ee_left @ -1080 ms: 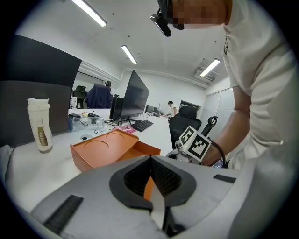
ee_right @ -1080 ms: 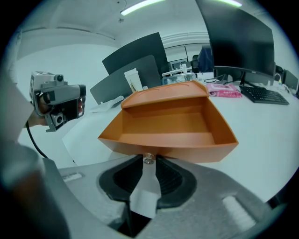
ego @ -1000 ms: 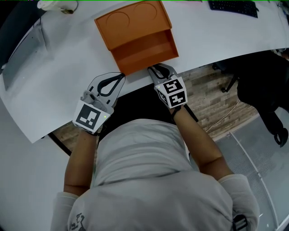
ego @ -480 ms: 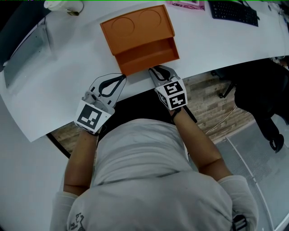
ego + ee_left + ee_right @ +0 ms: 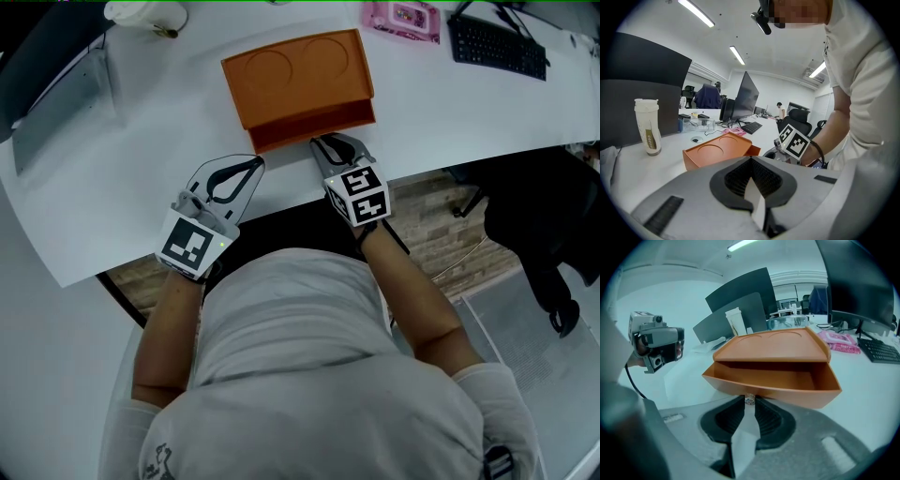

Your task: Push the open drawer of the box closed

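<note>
Where the white table (image 5: pixel 122 169) curves toward the person, an orange box (image 5: pixel 295 70) is set near its front edge, with two round hollows pressed into its top. Its drawer (image 5: pixel 319 122) is seen standing partway out on the side facing the person. The left gripper (image 5: pixel 255 164) is rested on the table just beside the drawer's left corner, its fingers brought together with nothing between them. The right gripper (image 5: pixel 319 143) is held against the drawer's front, its fingers clamped on a small knob (image 5: pixel 749 399) at the middle. A keyboard (image 5: pixel 497 47) and a cup (image 5: pixel 145 13) are placed farther back.
</note>
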Available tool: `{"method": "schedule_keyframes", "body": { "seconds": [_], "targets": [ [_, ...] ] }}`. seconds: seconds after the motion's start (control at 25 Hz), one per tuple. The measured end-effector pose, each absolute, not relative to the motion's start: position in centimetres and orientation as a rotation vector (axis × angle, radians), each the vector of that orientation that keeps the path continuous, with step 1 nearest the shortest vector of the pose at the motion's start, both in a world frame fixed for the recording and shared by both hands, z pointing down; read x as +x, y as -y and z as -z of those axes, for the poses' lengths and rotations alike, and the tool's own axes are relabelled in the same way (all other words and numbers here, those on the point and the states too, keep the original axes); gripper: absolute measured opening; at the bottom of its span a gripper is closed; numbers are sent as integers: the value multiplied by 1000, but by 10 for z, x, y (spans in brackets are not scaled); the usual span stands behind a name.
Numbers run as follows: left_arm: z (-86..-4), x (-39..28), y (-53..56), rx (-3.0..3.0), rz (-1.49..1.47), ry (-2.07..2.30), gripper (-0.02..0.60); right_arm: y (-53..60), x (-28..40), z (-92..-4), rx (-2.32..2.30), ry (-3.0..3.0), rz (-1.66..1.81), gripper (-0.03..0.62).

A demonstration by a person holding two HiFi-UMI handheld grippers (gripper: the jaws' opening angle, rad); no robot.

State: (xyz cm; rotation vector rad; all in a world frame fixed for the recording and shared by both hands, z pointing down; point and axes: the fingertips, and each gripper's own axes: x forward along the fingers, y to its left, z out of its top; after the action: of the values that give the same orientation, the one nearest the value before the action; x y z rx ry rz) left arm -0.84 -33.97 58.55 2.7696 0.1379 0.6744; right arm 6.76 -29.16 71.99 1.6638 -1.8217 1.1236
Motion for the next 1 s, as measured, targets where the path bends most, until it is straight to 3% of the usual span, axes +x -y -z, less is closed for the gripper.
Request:
{"method": "schedule_keyframes", "body": {
  "seconds": [0.88,1.0],
  "targets": [
    [-593,1,359,2716,-680,-16,-2,340,86,-724,1629,1868,-1086,72],
    [-590,-2,356,2721,-669,-8,-2,339,85,-721,1639,1861,-1057,111]
  ]
}}
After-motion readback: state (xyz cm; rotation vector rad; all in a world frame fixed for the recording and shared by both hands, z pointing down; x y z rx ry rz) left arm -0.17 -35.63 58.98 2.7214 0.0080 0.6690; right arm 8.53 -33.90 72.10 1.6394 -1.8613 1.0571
